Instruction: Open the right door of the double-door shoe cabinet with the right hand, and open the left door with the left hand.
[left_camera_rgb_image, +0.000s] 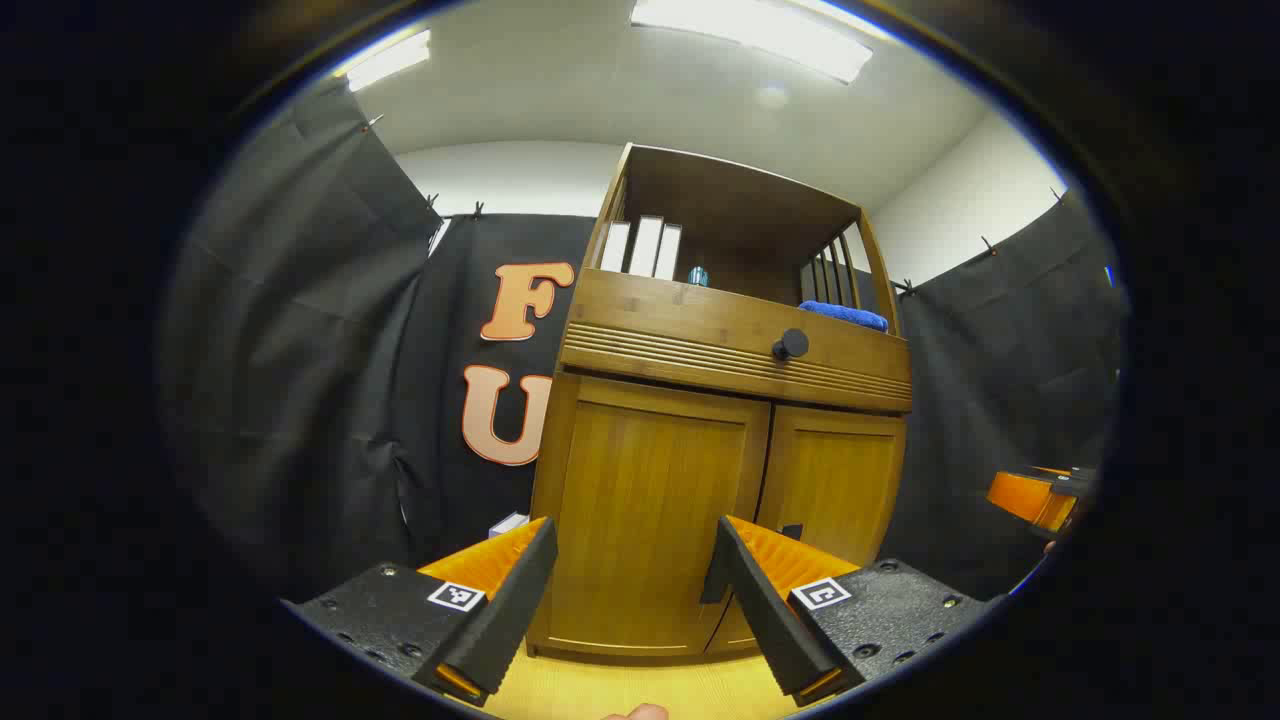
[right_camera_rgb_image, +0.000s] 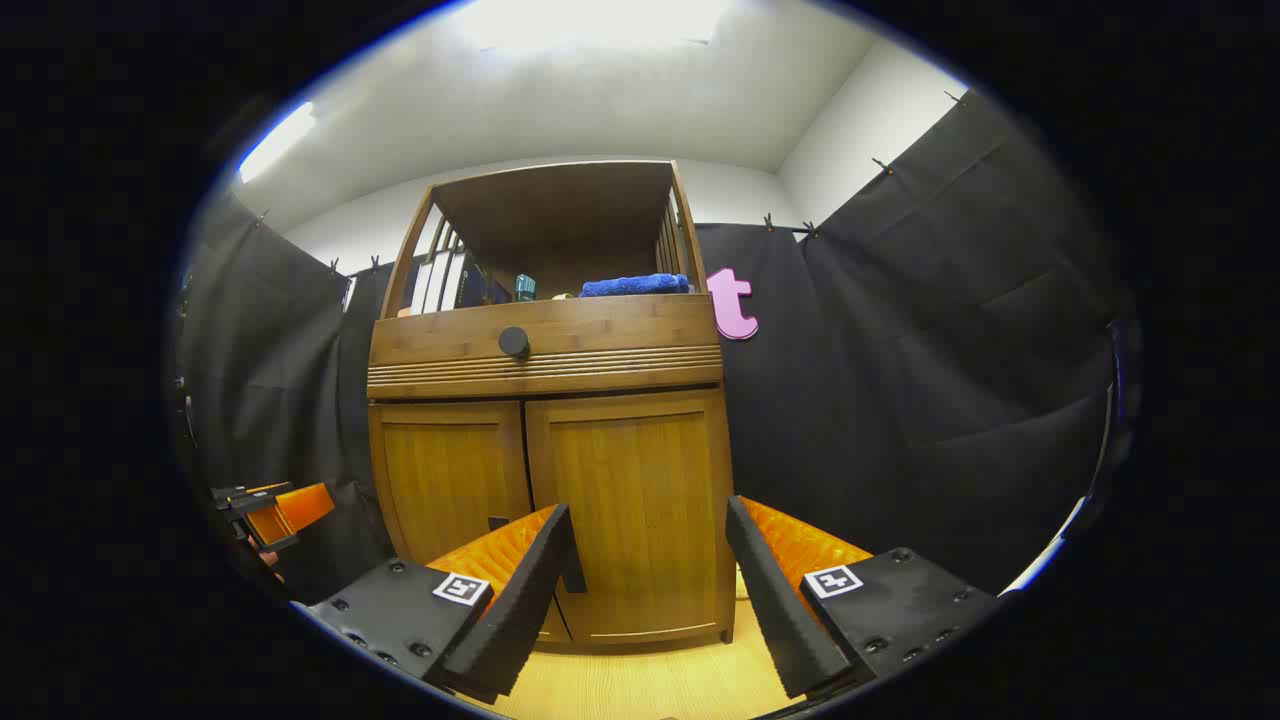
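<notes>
The wooden shoe cabinet stands close ahead with both doors shut. In the left gripper view, my left gripper (left_camera_rgb_image: 636, 530) is open and faces the left door (left_camera_rgb_image: 650, 500); the right door (left_camera_rgb_image: 835, 480) is beside it, with a small dark handle (left_camera_rgb_image: 791, 530) near the centre seam. In the right gripper view, my right gripper (right_camera_rgb_image: 648, 515) is open in front of the right door (right_camera_rgb_image: 635, 490). That door's dark handle (right_camera_rgb_image: 575, 578) shows just beside the left finger. The left door (right_camera_rgb_image: 450, 480) lies further left. Neither gripper touches the cabinet.
Above the doors is a drawer with a round black knob (left_camera_rgb_image: 790, 344). The open shelf holds a blue cloth (right_camera_rgb_image: 635, 286) and white books (left_camera_rgb_image: 640, 247). The other gripper (left_camera_rgb_image: 1035, 495) shows at the right edge. Light wooden floor (right_camera_rgb_image: 650, 680) lies below and black cloth walls flank the cabinet.
</notes>
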